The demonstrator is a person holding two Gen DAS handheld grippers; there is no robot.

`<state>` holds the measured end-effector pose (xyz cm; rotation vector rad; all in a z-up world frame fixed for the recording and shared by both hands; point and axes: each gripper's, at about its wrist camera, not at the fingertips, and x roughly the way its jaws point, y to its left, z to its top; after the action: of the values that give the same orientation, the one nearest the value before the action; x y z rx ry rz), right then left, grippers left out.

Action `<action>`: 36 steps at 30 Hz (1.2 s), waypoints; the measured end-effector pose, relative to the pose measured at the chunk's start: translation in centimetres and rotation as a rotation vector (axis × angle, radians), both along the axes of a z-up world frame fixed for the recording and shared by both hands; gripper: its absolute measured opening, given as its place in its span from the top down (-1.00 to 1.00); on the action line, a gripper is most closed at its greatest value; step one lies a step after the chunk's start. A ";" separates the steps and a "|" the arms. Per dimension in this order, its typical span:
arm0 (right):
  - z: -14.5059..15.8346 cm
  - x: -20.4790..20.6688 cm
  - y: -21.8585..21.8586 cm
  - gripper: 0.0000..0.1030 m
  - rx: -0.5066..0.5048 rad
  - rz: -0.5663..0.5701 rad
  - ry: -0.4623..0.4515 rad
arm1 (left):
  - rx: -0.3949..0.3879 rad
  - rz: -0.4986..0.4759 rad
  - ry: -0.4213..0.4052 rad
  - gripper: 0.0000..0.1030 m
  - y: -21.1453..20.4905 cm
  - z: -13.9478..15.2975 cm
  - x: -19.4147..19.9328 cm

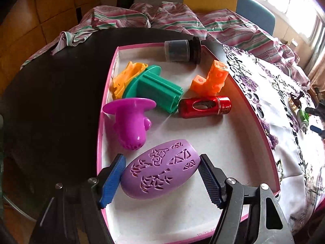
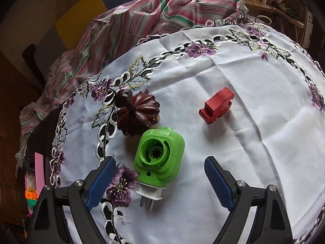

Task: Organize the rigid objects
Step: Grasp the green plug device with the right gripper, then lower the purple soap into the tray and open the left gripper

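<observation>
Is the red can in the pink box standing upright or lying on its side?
Lying on its side. In the left wrist view the red can rests lengthwise on the white floor of the box, its oval side hole facing up.

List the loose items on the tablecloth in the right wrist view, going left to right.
Dark brown fluted wooden piece → green plug-in device → red wooden block.
</observation>
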<state>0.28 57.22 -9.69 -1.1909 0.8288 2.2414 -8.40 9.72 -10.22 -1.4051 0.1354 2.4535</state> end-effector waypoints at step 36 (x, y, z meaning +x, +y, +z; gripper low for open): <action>-2.1 -4.4 -8.8 -0.02 0.262 0.421 -0.167 | -0.061 0.018 0.039 -0.43 1.0 -0.4 -0.1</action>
<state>-4.13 48.41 -11.79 -1.5017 0.2204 2.4317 -8.49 10.69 -10.66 -1.3900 0.2096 2.5117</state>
